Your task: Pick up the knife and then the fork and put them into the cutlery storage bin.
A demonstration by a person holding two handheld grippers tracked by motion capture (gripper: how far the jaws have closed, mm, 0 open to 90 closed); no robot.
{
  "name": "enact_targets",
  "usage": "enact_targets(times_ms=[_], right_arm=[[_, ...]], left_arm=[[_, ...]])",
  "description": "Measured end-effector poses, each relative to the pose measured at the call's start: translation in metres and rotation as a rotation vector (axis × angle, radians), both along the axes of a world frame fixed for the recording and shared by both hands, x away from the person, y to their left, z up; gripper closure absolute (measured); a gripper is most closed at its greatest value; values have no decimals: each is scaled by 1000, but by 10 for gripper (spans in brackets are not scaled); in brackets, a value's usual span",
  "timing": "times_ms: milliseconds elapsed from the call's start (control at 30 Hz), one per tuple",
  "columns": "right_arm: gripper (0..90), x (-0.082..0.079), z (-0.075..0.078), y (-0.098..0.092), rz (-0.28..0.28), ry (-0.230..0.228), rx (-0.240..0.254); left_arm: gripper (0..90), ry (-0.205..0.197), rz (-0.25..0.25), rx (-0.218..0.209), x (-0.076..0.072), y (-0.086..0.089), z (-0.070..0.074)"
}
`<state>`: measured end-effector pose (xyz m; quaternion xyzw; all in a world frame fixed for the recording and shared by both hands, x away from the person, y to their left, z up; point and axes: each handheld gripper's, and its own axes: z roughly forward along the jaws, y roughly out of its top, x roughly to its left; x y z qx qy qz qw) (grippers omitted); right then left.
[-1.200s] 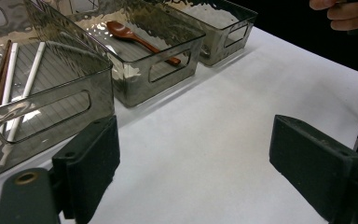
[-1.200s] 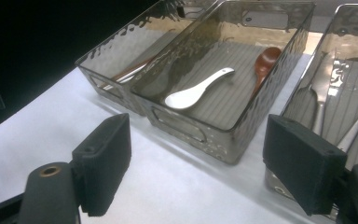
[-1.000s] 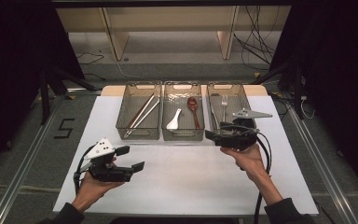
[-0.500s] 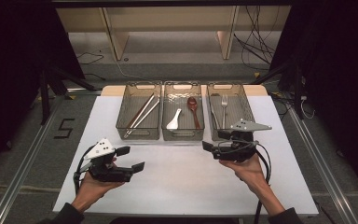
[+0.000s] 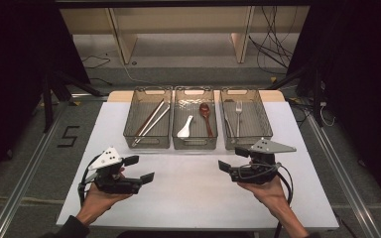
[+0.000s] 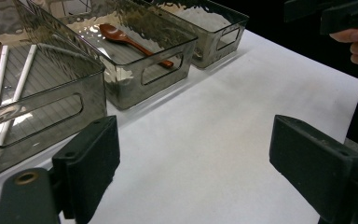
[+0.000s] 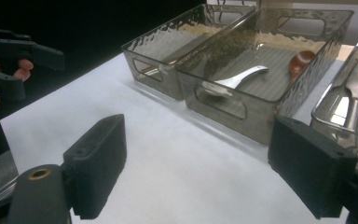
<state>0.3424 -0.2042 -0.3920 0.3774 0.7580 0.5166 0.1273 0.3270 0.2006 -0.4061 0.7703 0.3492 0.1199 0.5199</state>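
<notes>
Resting low over the white table (image 5: pixel 198 198), the two grippers are held near the person's edge, one in each hand. The left gripper (image 5: pixel 141 168) is held from below by the left hand (image 5: pixel 99 198); its jaws are spread wide, nothing is between them, and they are aimed to the right across the table. The right gripper (image 5: pixel 224 167) is cupped by the right hand (image 5: pixel 265 191), and its jaws are aimed left, toward the other gripper. Its jaws have just been opening and are now spread wide, with only bare table seen between them in the right gripper view.

Just past the grippers, three see-through grey bins are lined up side by side. The right bin (image 5: pixel 263 141) is the one nearest the right gripper. A silver fork (image 5: pixel 238 113) is laid flat in it, with its long side running from near to far and its prongs at the far end. A second silver piece (image 5: pixel 228 125) is laid beside the fork, but what it is cannot be told.

In the middle bin (image 5: pixel 194 144), a white spoon (image 5: pixel 184 128) and a brown wooden spoon (image 5: pixel 206 118) are laid, the brown one with its bowl at the far end. In the left bin (image 5: pixel 148 143), long chopsticks (image 5: pixel 151 123) are laid slanted, with the far ends tipped to the right.
</notes>
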Motion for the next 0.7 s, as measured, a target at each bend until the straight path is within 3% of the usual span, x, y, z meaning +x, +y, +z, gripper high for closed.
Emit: enact_targets(times_ms=[300,700], right_arm=[[201,-12,-7,-7,-2,-12,-2],[196,-32,-19,-23,-36,5,-19]], left_arm=[[156,-3,-3,-10,-1,1,1],[156,5,-14,-26,-1,1,0]])
